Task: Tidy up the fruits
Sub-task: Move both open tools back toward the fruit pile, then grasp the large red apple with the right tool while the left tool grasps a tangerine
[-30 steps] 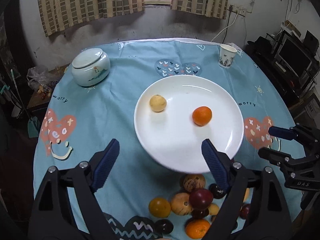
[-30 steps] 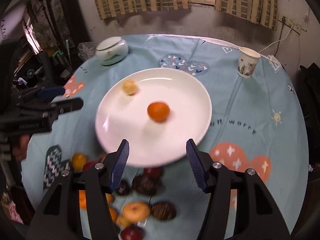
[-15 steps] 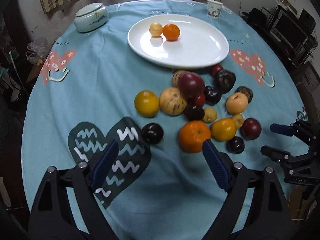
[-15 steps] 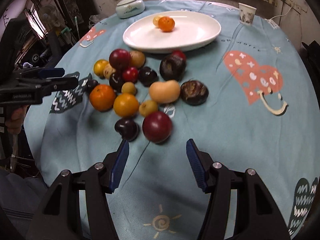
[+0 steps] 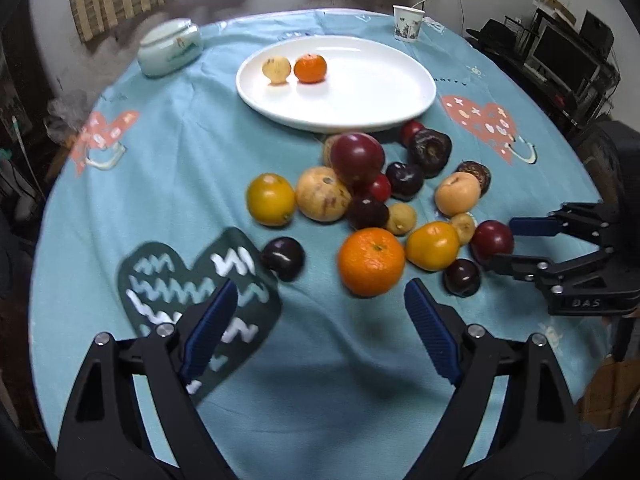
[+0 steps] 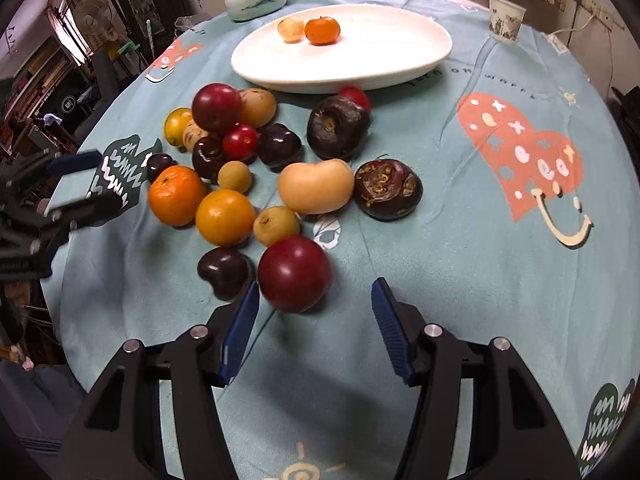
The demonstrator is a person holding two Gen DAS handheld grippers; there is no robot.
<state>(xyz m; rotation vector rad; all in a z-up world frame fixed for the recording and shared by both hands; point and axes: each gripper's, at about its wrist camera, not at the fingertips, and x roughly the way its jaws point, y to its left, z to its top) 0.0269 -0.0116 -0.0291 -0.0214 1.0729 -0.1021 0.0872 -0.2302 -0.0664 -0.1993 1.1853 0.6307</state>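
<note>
A white plate (image 5: 372, 84) at the far side holds a small yellow fruit (image 5: 276, 69) and a mandarin (image 5: 310, 68). Several loose fruits lie in a pile on the blue cloth in front of it. My left gripper (image 5: 320, 300) is open, low over the cloth, with a big orange (image 5: 371, 262) just ahead of its fingertips. My right gripper (image 6: 316, 294) has its jaws closing. A dark red plum (image 6: 295, 273) sits just ahead of its tips, and the pads do not touch it. Beside the plum lies a dark purple fruit (image 6: 224, 272).
A lidded ceramic jar (image 5: 170, 46) stands at the back left and a paper cup (image 5: 407, 22) at the back right. The round table's edge curves close below both grippers. Shelves with electronics (image 5: 568, 52) stand to the right.
Both grippers pulled back from over the plate and sank toward the fruit pile. The right jaws narrowed a little. The mandarin now rests beside the yellow fruit.
</note>
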